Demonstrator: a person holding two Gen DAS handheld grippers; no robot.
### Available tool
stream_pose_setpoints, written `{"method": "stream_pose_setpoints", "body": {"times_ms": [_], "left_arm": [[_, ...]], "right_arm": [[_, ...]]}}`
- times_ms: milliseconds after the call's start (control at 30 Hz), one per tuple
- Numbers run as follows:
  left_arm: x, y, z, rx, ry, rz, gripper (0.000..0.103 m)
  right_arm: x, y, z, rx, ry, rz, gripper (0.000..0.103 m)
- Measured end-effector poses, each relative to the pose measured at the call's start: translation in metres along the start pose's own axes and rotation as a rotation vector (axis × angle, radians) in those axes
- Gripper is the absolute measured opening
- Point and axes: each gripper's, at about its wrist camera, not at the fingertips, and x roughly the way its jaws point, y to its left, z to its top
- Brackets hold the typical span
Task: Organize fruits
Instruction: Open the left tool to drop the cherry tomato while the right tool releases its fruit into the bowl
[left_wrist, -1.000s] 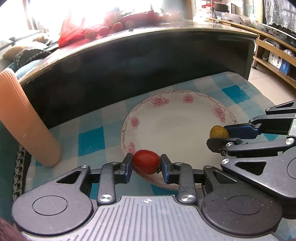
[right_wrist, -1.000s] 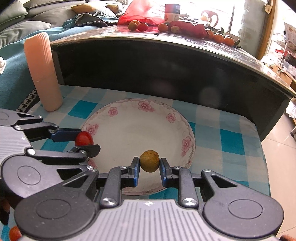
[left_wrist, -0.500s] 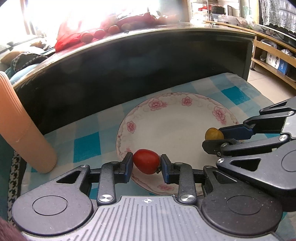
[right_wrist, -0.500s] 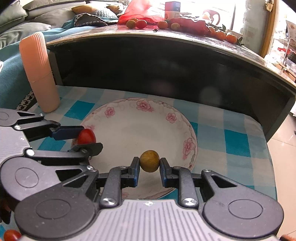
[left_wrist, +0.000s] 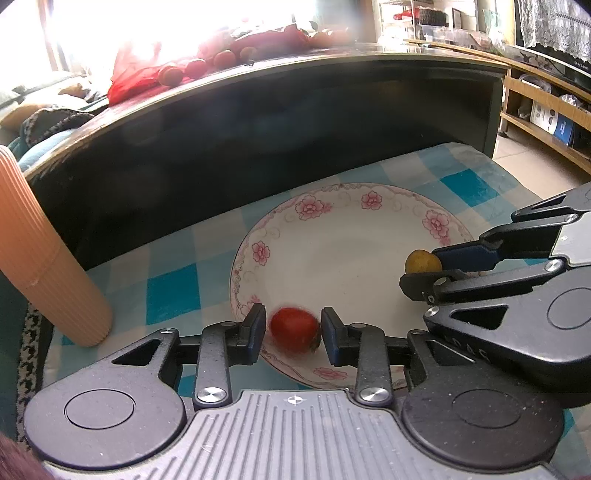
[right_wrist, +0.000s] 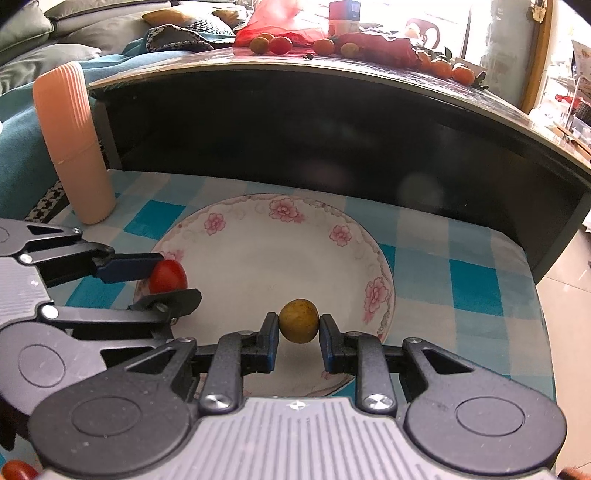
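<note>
- Two small fruits sit between gripper jaws over one plate: a red cherry tomato (left_wrist: 294, 329) and a round yellow-brown fruit (right_wrist: 299, 321).
- Left gripper (left_wrist: 293, 334) has its jaws opening; the blurred tomato lies between the blue-tipped pads with a sliver of space on each side, so the pads no longer press on it.
- Right gripper (right_wrist: 298, 341) is clamped on the yellow-brown fruit, both pads tight against its sides.
- Both fruits are above the near rim of a white round ceramic plate with pink flowers (right_wrist: 280, 210), the tomato at the plate's left edge as the right wrist view shows it, the yellow-brown one nearer the right.
- Under the plate lies a blue-and-white checked cloth (right_wrist: 469, 280).
- Left of the left gripper, an upright ribbed peach-coloured plastic tube (left_wrist: 44, 266) stands on the cloth's edge.
- Beyond both grippers rises a dark curved table (right_wrist: 332, 122), its glossy top well above the plate.
- On that top, far ahead, more small red and orange fruits (right_wrist: 280, 44) lie beside a red plastic bag (left_wrist: 133, 72).
</note>
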Motion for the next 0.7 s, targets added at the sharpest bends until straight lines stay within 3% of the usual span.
{"method": "stream_pose_setpoints", "body": {"times_ms": [300, 700], "left_arm": [[-0.004, 0.006, 0.002, -0.017, -0.008, 0.015, 0.056], [-0.013, 0.011, 0.004, -0.026, -0.023, 0.026, 0.062]], "right_arm": [[-0.002, 0.001, 0.002, -0.002, -0.009, -0.021, 0.039], [-0.006, 0.003, 0.003, -0.014, -0.019, -0.034, 0.046]]}}
